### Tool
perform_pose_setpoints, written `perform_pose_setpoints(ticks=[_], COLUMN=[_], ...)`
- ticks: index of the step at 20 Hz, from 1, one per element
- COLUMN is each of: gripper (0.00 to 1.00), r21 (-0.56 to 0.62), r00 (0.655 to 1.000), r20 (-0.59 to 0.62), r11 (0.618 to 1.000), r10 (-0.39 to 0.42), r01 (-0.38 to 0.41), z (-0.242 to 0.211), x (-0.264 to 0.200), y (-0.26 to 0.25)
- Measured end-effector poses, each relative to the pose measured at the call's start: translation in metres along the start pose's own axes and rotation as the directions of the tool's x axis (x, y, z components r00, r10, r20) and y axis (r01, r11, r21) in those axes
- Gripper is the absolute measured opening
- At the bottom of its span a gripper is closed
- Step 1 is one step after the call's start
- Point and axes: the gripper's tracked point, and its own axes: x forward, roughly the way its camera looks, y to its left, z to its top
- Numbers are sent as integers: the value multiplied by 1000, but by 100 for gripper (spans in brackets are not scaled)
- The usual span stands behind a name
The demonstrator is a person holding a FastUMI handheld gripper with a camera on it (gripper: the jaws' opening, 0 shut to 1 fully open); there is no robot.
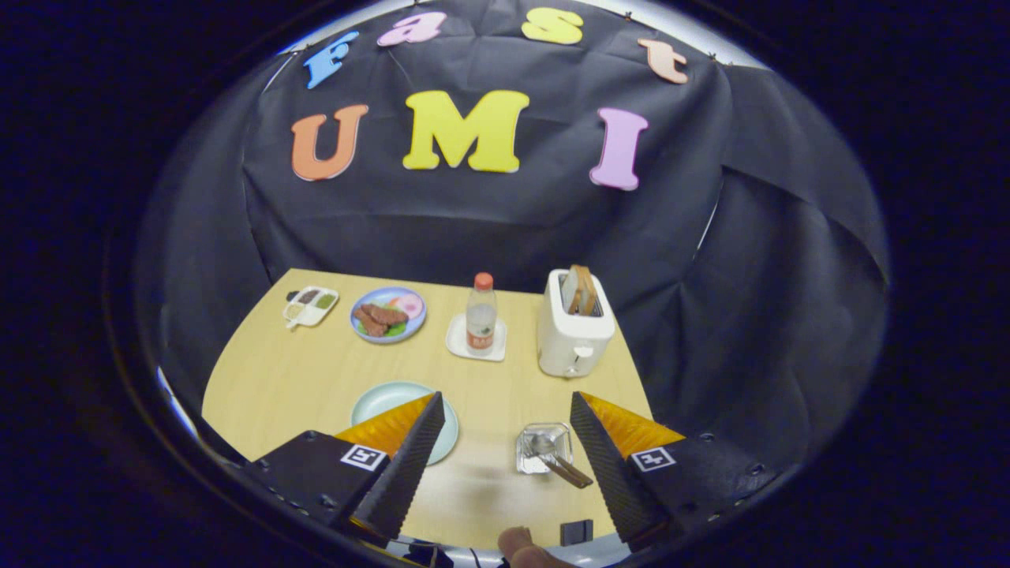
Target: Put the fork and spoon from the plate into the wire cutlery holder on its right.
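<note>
1. Fingers of the gripper (505, 410) are spread wide apart and hold nothing, hovering above the near part of the pale wooden table (276, 379), low in the frame.
2. Just inside the right finger, at lower centre-right, stands the silvery wire cutlery holder (543, 446), seen from above; a utensil with a brownish handle (570, 472) leans out of it toward the right finger. Whether it is the fork or the spoon I cannot tell.
3. Left of the holder, partly hidden behind the left finger, lies the round pale-green plate (387, 398); the part that shows carries no cutlery.
4. Between the fingers, the bare tabletop lies open.
5. Farther back, at mid-frame, a clear plastic bottle with a red cap (480, 314) stands on a white square coaster (459, 341).
6. Right of the bottle sits a white toaster (574, 327) with a slice of brown toast (583, 289) sticking up from its slot.
7. Left of the bottle is a blue plate of food (388, 314), and farther left a small white compartment tray (311, 306).
8. A fingertip of a person (522, 544) shows at the bottom centre, beside a small dark block (576, 532).
</note>
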Motion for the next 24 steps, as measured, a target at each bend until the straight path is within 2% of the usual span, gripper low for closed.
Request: perform_pose_setpoints(ticks=[3, 6, 8, 14, 16, 24], gripper=[96, 96, 96, 96, 96, 96], r21=[66, 110, 105, 138, 127, 113], r00=[982, 931, 901, 866, 855, 851], r20=[187, 366, 434, 500, 519, 526], r11=[998, 994, 994, 987, 990, 992], r10=[9, -14, -5, 2, -15, -7], r01=[-22, -28, -45, -82, -60, -61], z=[34, 60, 71, 63, 58, 56], x=[-34, -76, -103, -120, -122, -131], y=[17, 13, 13, 12, 8, 10])
